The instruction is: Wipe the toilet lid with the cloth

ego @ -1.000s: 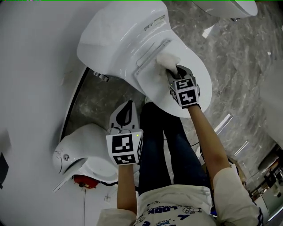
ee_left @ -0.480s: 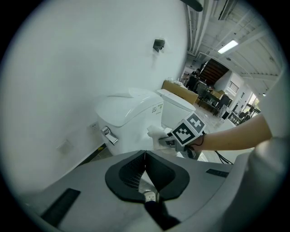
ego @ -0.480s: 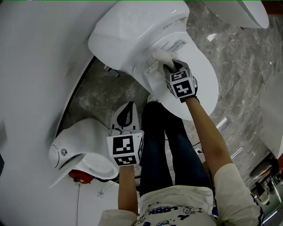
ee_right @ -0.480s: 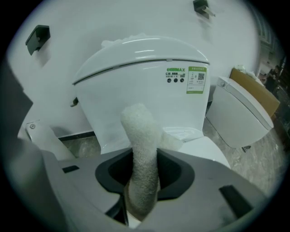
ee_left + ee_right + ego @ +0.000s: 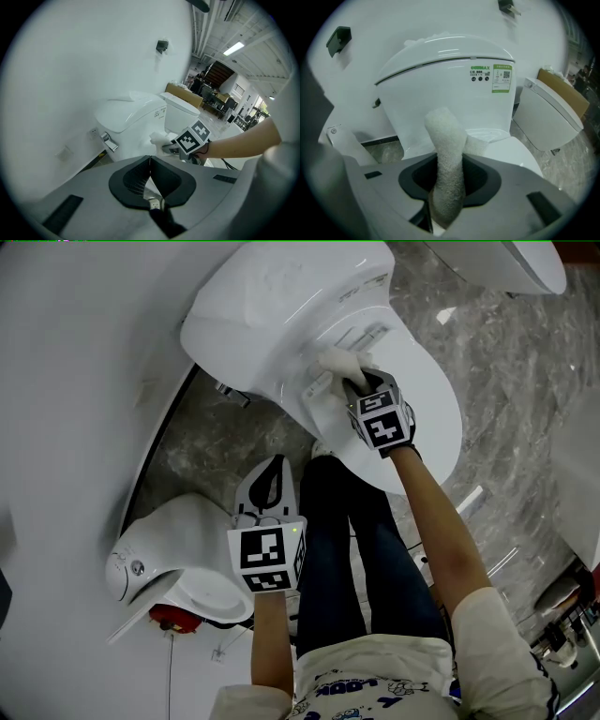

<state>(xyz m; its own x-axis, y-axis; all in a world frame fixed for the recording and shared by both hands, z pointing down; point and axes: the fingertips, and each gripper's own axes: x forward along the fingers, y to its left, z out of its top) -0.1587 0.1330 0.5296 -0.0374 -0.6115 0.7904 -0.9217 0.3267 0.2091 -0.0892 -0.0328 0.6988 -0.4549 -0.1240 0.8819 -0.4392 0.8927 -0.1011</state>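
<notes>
The white toilet lid (image 5: 433,413) lies closed, below the tank (image 5: 272,306). My right gripper (image 5: 359,382) is shut on a white fluffy cloth (image 5: 337,362), which is pressed on the back of the lid near the hinge. In the right gripper view the cloth (image 5: 445,150) rises out of the jaws, with the lid (image 5: 513,152) and the tank (image 5: 450,70) behind it. My left gripper (image 5: 270,474) hangs shut and holds nothing, above the floor left of the lid. In its own view my left gripper (image 5: 150,159) has its jaws touching, and the cloth (image 5: 158,138) lies beyond.
A second toilet (image 5: 178,549) stands at the lower left with a red object (image 5: 172,617) beside it. Another toilet (image 5: 506,259) is at the top right. A white wall (image 5: 75,381) runs along the left. The person's legs (image 5: 347,549) stand on the grey marble floor (image 5: 525,381).
The right gripper has slid the cloth a little leftward along the back of the lid by the hinge. The left gripper has stayed where it was.
</notes>
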